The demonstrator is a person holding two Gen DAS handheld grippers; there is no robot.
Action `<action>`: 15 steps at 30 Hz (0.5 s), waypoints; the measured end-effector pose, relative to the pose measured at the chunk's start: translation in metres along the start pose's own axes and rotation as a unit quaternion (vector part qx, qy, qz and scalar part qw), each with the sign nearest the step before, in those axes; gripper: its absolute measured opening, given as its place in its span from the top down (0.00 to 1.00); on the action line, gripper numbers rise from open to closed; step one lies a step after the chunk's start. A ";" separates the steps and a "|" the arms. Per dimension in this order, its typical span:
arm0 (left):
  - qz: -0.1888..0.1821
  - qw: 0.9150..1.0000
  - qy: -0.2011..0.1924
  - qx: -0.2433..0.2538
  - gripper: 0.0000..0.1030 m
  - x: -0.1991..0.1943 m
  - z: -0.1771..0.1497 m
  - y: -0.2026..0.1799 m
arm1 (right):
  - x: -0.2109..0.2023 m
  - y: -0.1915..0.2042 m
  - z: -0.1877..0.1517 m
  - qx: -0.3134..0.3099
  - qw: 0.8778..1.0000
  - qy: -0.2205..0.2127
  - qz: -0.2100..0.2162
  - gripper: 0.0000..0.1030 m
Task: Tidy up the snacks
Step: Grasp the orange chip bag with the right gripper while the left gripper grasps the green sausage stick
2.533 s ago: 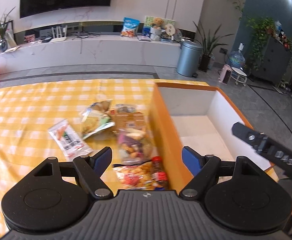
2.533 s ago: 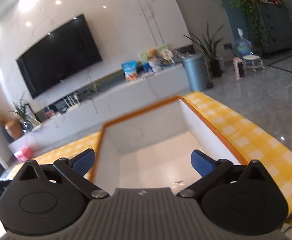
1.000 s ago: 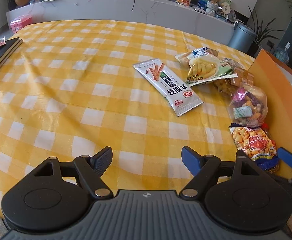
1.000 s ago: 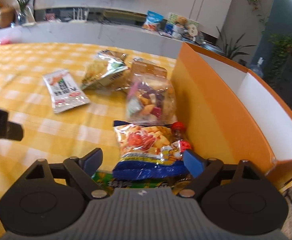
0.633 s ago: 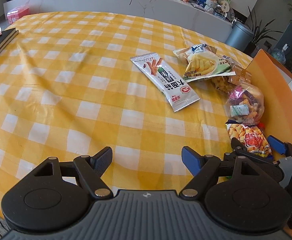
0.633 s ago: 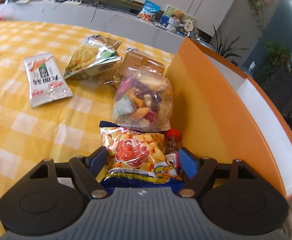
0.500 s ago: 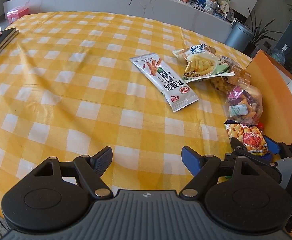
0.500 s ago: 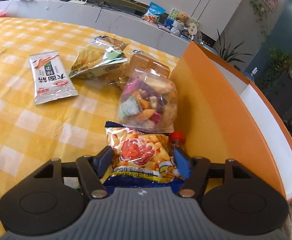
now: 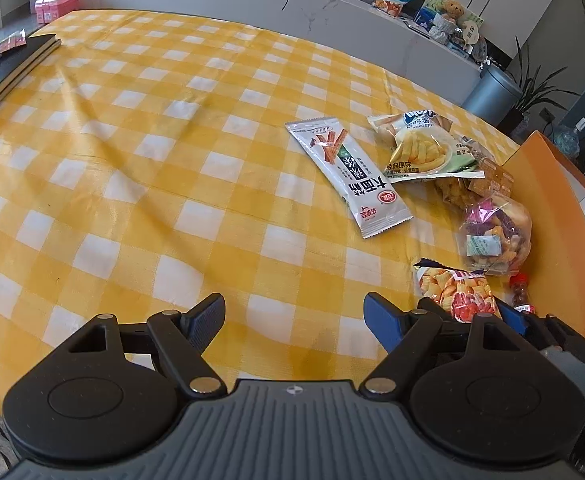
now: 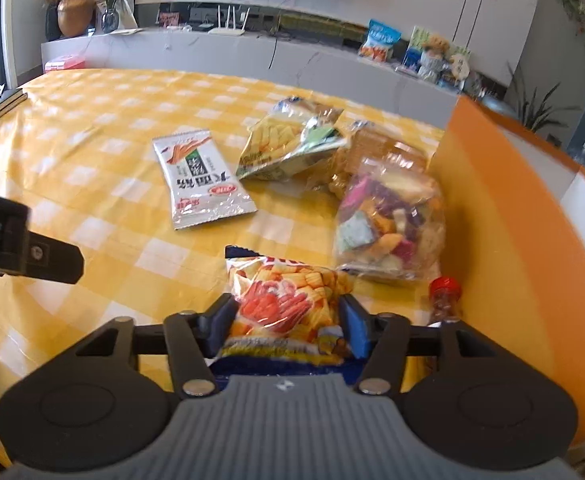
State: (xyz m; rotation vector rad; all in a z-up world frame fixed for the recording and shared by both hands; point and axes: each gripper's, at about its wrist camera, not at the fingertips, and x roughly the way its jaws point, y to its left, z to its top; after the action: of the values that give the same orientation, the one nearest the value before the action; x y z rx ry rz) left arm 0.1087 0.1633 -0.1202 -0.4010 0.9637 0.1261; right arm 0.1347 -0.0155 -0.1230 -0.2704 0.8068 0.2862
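Right tongs (image 10: 288,322) are sitting low over the desk (image 10: 92,152), pointing forward, both blue pads (image 10: 355,330) pressing in on the near end of the red-and-orange chip bag (image 10: 288,300); bag is lying flat on the yellow check cloth, just beside the orange box (image 10: 504,220); small red-capped bottle (image 10: 444,298) is standing between bag and box wall, close to the right pad; clear mixed-snack bag (image 10: 388,224) is lying just beyond the chip bag, touching or nearly so, cannot tell; silver stick-snack packet (image 10: 202,178) and green-yellow fries bag (image 10: 288,148) are lying further out, near each other. Left tongs (image 9: 294,320) are hovering to the left over bare cloth, angled down at the desk, fingers wide apart and gripping nothing; in the left view the right tongs (image 9: 464,316) are showing at lower right, closed around the chip bag (image 9: 456,292).
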 end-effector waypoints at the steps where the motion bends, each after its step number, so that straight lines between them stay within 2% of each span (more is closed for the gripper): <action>1: -0.001 1.000 0.001 0.001 0.10 0.000 0.000 -0.001 | 0.003 -0.005 0.001 0.015 1.000 0.004 0.002 0.36; 4: -0.002 1.000 0.001 0.005 0.10 -0.001 -0.001 -0.004 | 0.009 -0.020 0.002 0.058 0.998 0.011 0.027 0.38; 8: -0.005 1.000 -0.004 0.013 0.10 -0.005 -0.003 -0.009 | 0.008 -0.021 0.001 0.062 0.998 0.002 0.032 0.46; 15: -0.015 0.999 -0.021 0.047 0.10 -0.016 -0.007 -0.026 | -0.024 -0.038 0.001 0.101 0.991 -0.073 0.042 0.49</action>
State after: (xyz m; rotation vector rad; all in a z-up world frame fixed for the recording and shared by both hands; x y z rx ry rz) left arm 0.1015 0.1382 -0.1038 -0.3252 0.9182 0.0611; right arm 0.1329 -0.0535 -0.0996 -0.0252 0.6963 0.2979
